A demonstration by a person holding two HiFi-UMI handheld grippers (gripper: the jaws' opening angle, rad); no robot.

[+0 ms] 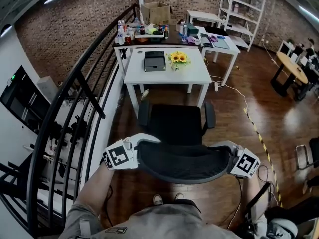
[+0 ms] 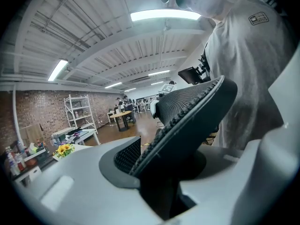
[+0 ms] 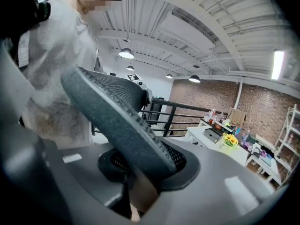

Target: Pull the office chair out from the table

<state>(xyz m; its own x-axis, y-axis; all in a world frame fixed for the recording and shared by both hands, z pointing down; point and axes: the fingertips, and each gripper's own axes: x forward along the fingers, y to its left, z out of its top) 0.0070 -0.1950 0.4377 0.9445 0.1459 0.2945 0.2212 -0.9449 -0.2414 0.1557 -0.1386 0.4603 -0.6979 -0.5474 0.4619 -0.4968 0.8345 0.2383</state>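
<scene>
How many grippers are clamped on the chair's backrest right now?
2. The left gripper grips the backrest's left end; the right gripper grips its right end. Both gripper views show its edge between the jaws.

Black mesh office chair (image 1: pixel 184 158) stands just before the white table (image 1: pixel 149 76), facing it.

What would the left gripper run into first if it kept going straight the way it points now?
The office chair's backrest: the left gripper is clamped on its left edge and points along it, so it would press straight into that rim. Beyond that, depth is too unclear to say.
</scene>
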